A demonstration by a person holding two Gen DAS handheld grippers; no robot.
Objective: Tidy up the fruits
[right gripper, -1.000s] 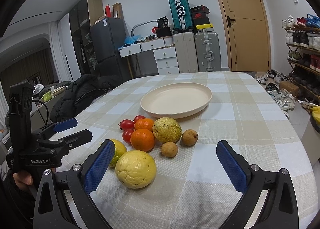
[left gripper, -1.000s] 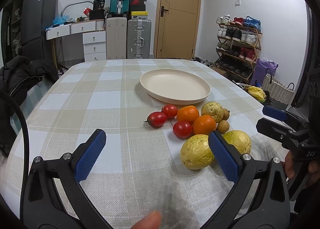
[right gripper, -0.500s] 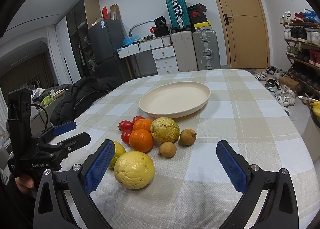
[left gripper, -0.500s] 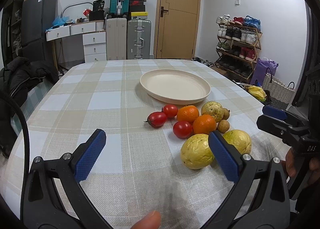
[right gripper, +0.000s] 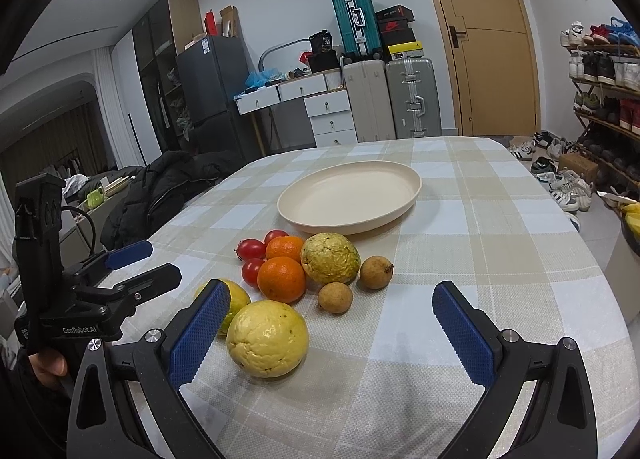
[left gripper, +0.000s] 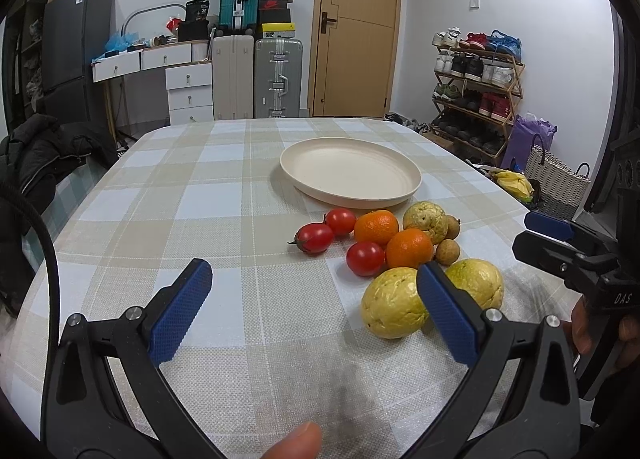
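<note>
Cream plate (left gripper: 350,179) empty on checked tablecloth (left gripper: 200,219); mixed fruit cluster (right gripper: 296,271) beside it; left gripper (left gripper: 316,311) and right gripper (right gripper: 332,323) both spread wide, holding nothing.

Cream plate (left gripper: 350,179), checked beige-blue tablecloth (left gripper: 200,199) — blue-padded claw (left gripper: 316,299)

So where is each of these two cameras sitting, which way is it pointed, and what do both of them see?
Left wrist: rides the left gripper, looking forward across the checked table at the fruit pile; its own open jaws and a fingertip show, with the right gripper at the right edge.
Right wrist: rides the right gripper, facing the same way from further right; open jaws show, with the left gripper and holding hand at left.
Shared: the empty cream plate, oranges, tomatoes and yellow fruits.
</note>
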